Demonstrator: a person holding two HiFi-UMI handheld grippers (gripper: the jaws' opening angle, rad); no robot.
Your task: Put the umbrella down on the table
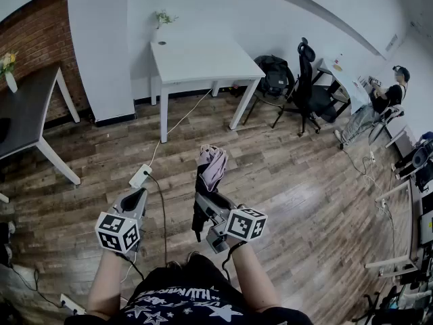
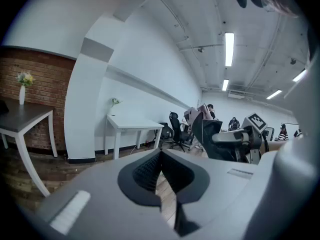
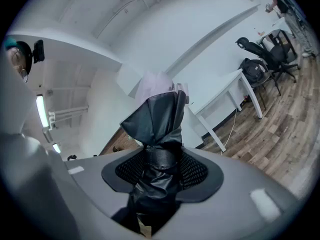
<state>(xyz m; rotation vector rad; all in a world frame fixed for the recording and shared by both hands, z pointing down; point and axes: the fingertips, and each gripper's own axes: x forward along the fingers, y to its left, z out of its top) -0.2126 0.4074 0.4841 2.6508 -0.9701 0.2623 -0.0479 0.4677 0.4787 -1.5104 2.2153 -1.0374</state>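
A folded umbrella point(image 1: 207, 179), black with a pale pink end, is held upright over the wooden floor. My right gripper point(image 1: 205, 207) is shut on the umbrella's black middle point(image 3: 159, 156), its pads pressing both sides. The pink tip point(image 3: 156, 88) sticks out beyond the jaws. My left gripper point(image 1: 135, 198) hangs to the left of it, shut with nothing between its pads point(image 2: 159, 170). In the left gripper view the umbrella point(image 2: 202, 126) and the other gripper show at the right. The white table point(image 1: 199, 58) stands farther ahead, against the white wall.
A small plant point(image 1: 162, 19) sits on the white table's far corner. A dark table point(image 1: 24, 110) with flowers stands at the left by the brick wall. Black office chairs point(image 1: 304, 83) and a seated person point(image 1: 379, 107) are at the right. A power strip point(image 1: 140, 175) and cable lie on the floor.
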